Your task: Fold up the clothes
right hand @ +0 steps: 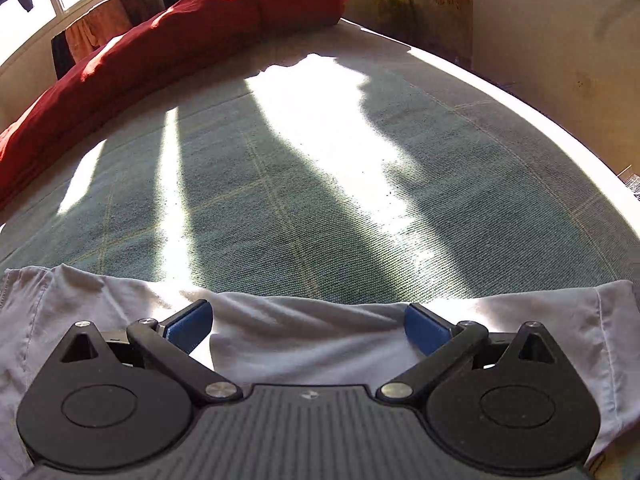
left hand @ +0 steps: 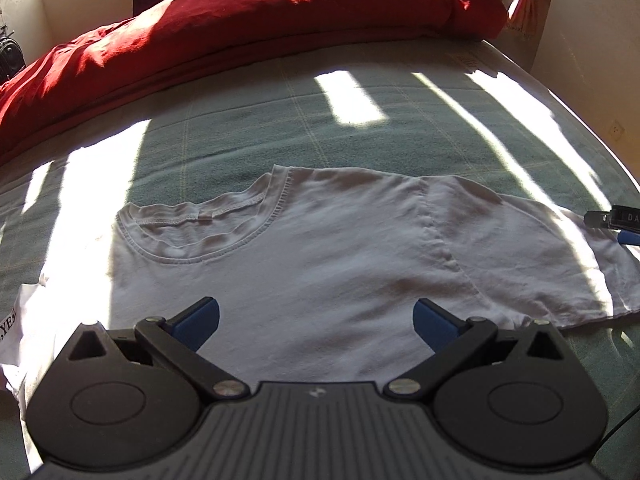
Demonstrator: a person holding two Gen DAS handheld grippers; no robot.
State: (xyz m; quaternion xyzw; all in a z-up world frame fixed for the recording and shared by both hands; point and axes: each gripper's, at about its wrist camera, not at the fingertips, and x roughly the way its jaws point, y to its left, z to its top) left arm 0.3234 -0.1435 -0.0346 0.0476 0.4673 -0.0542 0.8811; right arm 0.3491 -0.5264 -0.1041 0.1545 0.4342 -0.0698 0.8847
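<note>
White T-shirt (left hand: 340,264) lies spread on bed (left hand: 248,132); left tongs (left hand: 316,320) and right tongs (right hand: 306,324) wide, empty, above it. Fold stage unclear.

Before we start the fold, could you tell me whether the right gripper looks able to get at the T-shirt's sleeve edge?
Probably yes: the right gripper is open with the white T-shirt sleeve edge lying between its fingers, and nothing covers it.

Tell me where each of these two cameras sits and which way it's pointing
Left wrist: rides the open left gripper, low over the white T-shirt, facing its collar and the red duvet.
Right wrist: rides the open right gripper, above the shirt's sleeve, facing the green bedcover.
Shared: shirt, bedcover, duvet; the right gripper's tip shows in the left view.
</note>
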